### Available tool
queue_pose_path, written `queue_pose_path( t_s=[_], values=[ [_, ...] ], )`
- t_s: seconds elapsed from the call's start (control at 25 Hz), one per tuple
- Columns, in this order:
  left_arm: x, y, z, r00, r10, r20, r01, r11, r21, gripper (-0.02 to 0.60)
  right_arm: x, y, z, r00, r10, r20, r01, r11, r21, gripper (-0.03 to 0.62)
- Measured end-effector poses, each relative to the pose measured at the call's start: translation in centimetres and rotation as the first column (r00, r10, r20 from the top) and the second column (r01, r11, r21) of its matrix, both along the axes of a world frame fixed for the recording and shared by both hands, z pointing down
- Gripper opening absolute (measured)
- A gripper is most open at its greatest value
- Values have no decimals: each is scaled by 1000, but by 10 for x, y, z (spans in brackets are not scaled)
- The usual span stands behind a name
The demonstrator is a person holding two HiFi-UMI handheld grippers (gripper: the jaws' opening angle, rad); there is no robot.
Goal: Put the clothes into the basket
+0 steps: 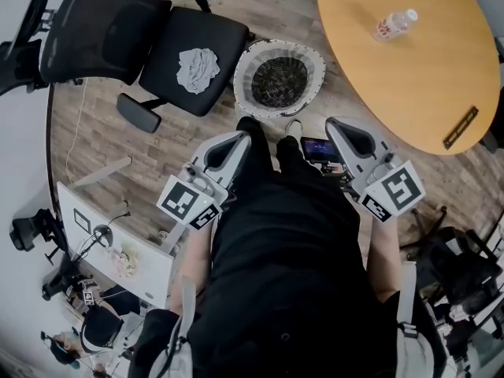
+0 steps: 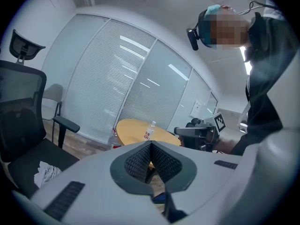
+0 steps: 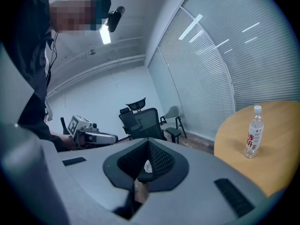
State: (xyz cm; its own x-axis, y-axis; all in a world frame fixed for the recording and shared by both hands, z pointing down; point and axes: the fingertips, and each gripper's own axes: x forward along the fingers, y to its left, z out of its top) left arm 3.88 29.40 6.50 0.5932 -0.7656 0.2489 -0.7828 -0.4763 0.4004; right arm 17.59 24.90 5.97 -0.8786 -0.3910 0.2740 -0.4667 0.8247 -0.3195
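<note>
A crumpled grey cloth (image 1: 198, 69) lies on the seat of a black office chair (image 1: 102, 26). Just right of the chair stands a round basket (image 1: 315, 60) with a white rim and a dark inside. My left gripper (image 1: 239, 138) and right gripper (image 1: 339, 124) are held side by side in front of the person's body, short of the basket, both pointing toward it. Each has its jaws closed with nothing between them. In the left gripper view the cloth (image 2: 47, 172) shows low left on the chair seat, beyond the left gripper (image 2: 151, 144). The right gripper (image 3: 149, 142) faces the chair (image 3: 140, 121).
A round wooden table (image 1: 409, 69) with a plastic water bottle (image 1: 395, 24) fills the upper right. A white desk (image 1: 118, 250) with clutter sits lower left, and another black chair (image 1: 20, 30) at the left edge. A dark device (image 1: 319, 150) lies on the floor by the person's feet.
</note>
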Motion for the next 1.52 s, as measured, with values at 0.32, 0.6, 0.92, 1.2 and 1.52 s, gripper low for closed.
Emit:
queue_pose_path(
  t_s=[0.32,0.6,0.92,1.2,1.52],
  values=[
    [-31,-18,9,1000,11,4,-10,1000,-16,11,-24,-11,-1,999,26,-20,-26,1000,-5,15],
    [-73,-38,26,1000,15,28,-13,998,-60,11,-56,-27,-2,998,47,-39,-48,999,-23,15],
    [-117,-67,41,998,59,10,-58,995,-80,11,-104,-52,-3,995,73,-71,-75,997,-28,15],
    [-151,-93,64,995,94,13,-92,989,-117,12,-149,-71,-4,992,76,-97,-79,996,-30,15],
    [-192,-114,107,994,106,26,-99,977,-189,12,-183,-75,3,987,95,-129,-104,993,-65,15]
  ],
)
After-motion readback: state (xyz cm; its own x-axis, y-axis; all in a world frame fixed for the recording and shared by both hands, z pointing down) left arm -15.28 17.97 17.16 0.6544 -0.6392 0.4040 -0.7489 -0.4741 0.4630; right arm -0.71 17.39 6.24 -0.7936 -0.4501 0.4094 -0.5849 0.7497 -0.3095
